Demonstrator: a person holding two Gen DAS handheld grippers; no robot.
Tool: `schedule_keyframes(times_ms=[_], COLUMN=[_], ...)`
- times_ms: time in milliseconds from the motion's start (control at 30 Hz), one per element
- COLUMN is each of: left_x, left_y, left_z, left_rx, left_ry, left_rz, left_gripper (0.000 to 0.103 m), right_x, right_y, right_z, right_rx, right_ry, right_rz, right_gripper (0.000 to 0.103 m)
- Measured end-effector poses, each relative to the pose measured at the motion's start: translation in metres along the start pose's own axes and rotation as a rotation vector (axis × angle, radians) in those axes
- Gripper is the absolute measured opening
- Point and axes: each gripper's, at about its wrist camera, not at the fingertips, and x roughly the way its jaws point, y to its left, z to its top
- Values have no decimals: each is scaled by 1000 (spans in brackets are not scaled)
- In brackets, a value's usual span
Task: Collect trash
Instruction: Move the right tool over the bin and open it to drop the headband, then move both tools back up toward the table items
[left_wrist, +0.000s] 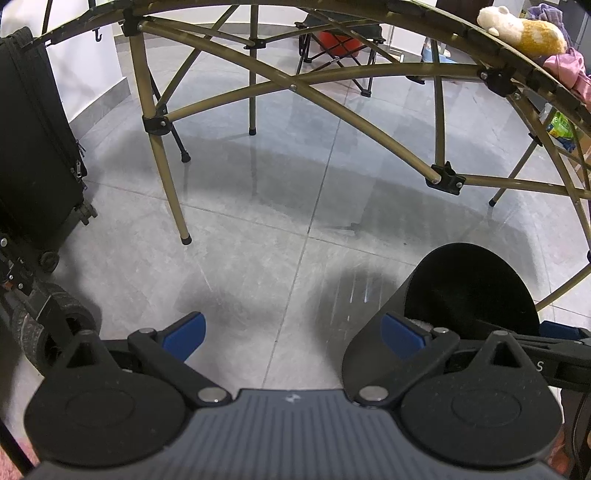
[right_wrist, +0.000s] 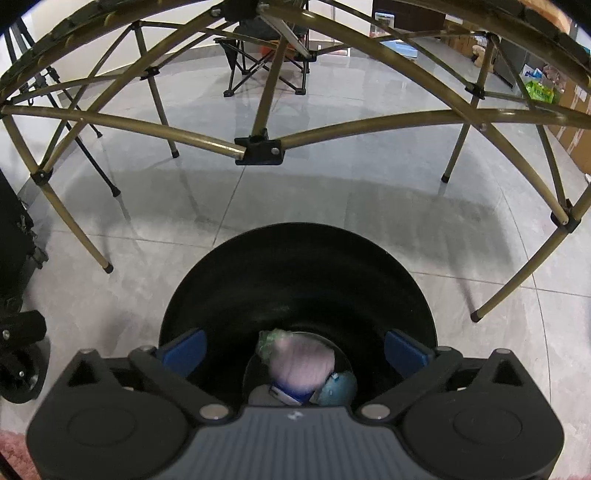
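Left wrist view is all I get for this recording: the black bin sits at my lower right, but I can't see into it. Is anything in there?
Observer: Yes. The right wrist view looks straight down into the black bin, and a pale pink crumpled wad shows blurred in its mouth.
Operator: Only that one piece?
Observer: No. A light blue piece lies beside it, and a greenish scrap shows at the wad's upper left.
Operator: Is the right claw holding any of it?
Observer: No. The right claw is wide open above the bin's opening, with its blue pads touching nothing.
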Motion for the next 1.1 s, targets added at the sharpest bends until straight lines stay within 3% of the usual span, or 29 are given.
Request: schedule_keyframes(times_ms=[500, 1100], left_x=[-9, -48], left_y=[-6, -41], left_z=[-1, 4], left_rx=[13, 70], left_ry=[-27, -151], left_rz=[-18, -84], left_gripper=[103, 103], right_x=[-19, -77], right_y=[-8, -37], right_z=[-4, -2], right_rx=[3, 18], right_ry=[-33, -232], right_rz=[20, 32], right_gripper=[103, 103])
